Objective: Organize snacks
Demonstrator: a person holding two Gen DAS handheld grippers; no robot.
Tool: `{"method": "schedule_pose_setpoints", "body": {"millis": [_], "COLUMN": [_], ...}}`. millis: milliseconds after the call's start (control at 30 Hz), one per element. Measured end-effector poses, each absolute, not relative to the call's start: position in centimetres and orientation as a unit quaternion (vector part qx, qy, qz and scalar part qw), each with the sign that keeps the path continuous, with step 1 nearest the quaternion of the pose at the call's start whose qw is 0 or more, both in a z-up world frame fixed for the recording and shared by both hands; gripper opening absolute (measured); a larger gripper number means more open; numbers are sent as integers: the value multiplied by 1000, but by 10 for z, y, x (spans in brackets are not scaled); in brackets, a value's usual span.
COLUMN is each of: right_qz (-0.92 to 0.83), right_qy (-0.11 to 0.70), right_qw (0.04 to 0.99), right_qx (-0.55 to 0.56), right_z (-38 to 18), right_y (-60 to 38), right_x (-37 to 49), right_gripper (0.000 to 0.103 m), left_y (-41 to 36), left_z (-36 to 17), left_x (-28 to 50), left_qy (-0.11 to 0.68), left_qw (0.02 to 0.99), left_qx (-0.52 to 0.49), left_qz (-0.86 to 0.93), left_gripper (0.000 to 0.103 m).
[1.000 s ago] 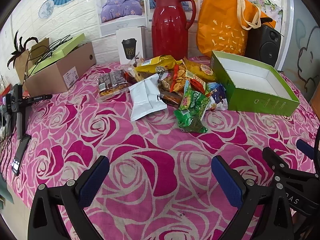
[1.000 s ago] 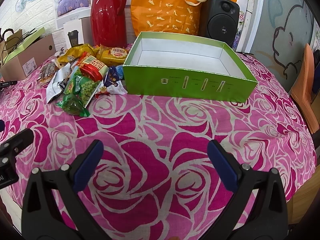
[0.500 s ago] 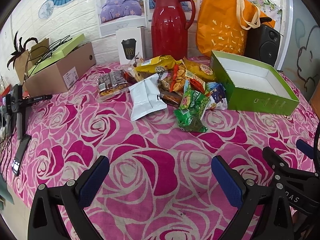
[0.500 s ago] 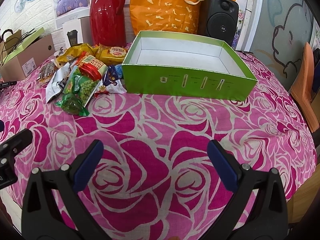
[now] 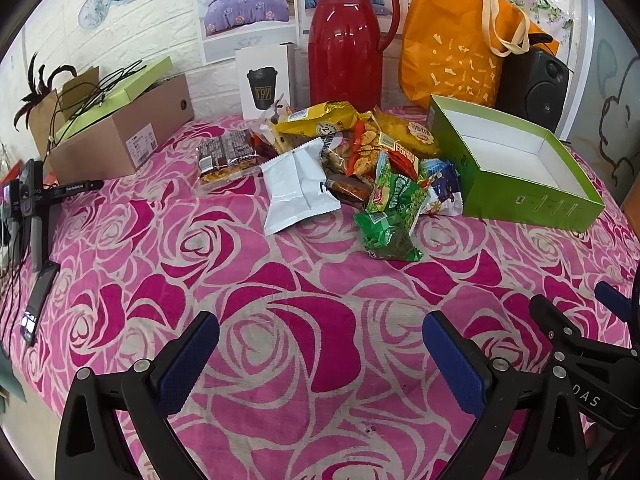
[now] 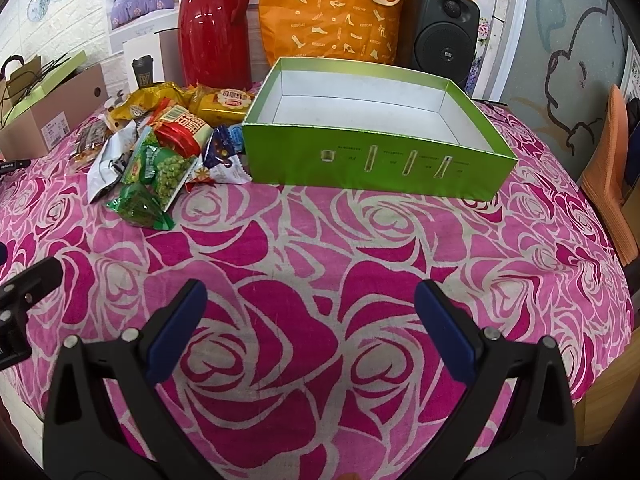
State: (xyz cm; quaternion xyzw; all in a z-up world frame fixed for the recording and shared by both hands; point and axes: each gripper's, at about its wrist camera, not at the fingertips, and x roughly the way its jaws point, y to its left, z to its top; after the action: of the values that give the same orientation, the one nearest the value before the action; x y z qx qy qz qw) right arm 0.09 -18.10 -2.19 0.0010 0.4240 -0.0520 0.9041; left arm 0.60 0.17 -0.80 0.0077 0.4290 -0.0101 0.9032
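A pile of snack packets (image 5: 352,168) lies on the pink rose tablecloth; it also shows in the right wrist view (image 6: 168,148). It includes a white pouch (image 5: 296,188), green pea bags (image 5: 390,216) and a yellow bag (image 5: 320,118). An empty green box (image 5: 520,196) with a white inside stands right of the pile, and shows in the right wrist view (image 6: 376,160). My left gripper (image 5: 320,340) is open and empty, low over the cloth in front of the pile. My right gripper (image 6: 310,308) is open and empty in front of the green box.
A red thermos (image 5: 346,40), an orange tote bag (image 5: 460,40) and a black speaker (image 5: 532,84) stand at the back. A cardboard box (image 5: 120,136) sits at the back left. A phone mount and cables (image 5: 32,216) lie at the left edge. An orange chair (image 6: 612,168) is at the right.
Both grippers have barely moved; the right wrist view has crept slightly toward the green box. Nothing was picked up or let go.
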Motion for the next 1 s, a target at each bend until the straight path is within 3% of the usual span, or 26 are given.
{"method": "schedule_pose_setpoints", "body": {"millis": [367, 533, 800, 833, 867, 900, 933, 1000], "right_qz": [38, 95, 152, 151, 155, 162, 173, 175], "right_qy": [406, 439, 433, 437, 441, 448, 464, 466], "right_qw": [913, 892, 888, 887, 884, 879, 867, 865], "right_qx": [27, 57, 26, 20, 23, 34, 49, 64], "right_z": [-16, -22, -33, -37, -41, -45, -50, -53], "right_y": [-169, -149, -93, -88, -86, -87, -88, -94], "right_x": [19, 52, 85, 91, 96, 100, 104, 102], "right_gripper": [103, 103, 101, 98, 81, 54, 42, 39], "left_y": [17, 48, 69, 68, 67, 66, 65, 60], "left_z": [5, 13, 15, 15, 14, 14, 12, 9], "left_x": [26, 54, 106, 110, 113, 115, 118, 122], "left_qy": [422, 432, 441, 444, 447, 450, 455, 465], "left_qw": [906, 901, 895, 892, 890, 888, 885, 876], "left_qx": [19, -20, -42, -50, -54, -55, -53, -51], "left_qz": [-27, -40, -52, -64, -74, -80, -89, -114], "left_gripper": [103, 103, 101, 98, 91, 88, 86, 82]}}
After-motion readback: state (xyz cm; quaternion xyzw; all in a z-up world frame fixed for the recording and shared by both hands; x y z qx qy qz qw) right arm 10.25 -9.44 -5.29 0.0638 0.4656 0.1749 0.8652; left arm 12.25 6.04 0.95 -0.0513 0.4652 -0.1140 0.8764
